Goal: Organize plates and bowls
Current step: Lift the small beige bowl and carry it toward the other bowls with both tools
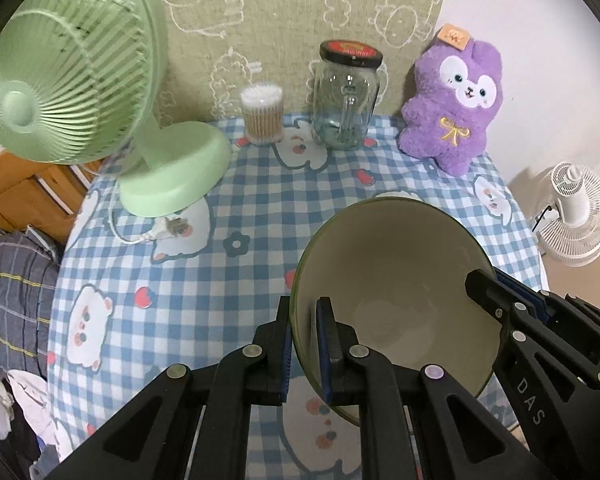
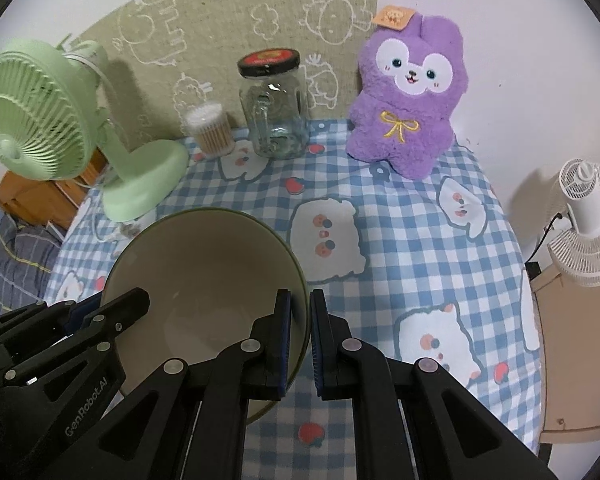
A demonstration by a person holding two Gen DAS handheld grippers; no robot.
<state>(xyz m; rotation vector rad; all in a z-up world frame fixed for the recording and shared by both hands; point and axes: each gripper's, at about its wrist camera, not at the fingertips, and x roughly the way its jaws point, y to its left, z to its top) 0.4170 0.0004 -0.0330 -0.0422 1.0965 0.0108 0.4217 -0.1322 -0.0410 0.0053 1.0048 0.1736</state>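
Note:
A bowl [image 1: 392, 264], cream inside with a dark green outside, hangs tilted above the blue checked tablecloth [image 1: 220, 280]. My left gripper [image 1: 306, 340] is shut on its left rim, one pad inside the wall and one outside. The right gripper [image 1: 486, 286] pinches the opposite rim at the right edge of the left wrist view. In the right wrist view the bowl [image 2: 204, 264] sits lower left; my right gripper [image 2: 300, 332] is shut on its right rim, and the left gripper [image 2: 134, 300] grips the far side.
A green desk fan [image 1: 60, 80] stands at back left, its plug [image 1: 172, 228] lying on the cloth. A cotton swab tub [image 1: 262, 114], a glass jar [image 1: 346, 96] and a purple plush toy [image 1: 456, 104] line the back wall. A white fan [image 2: 588, 220] stands off the table's right edge.

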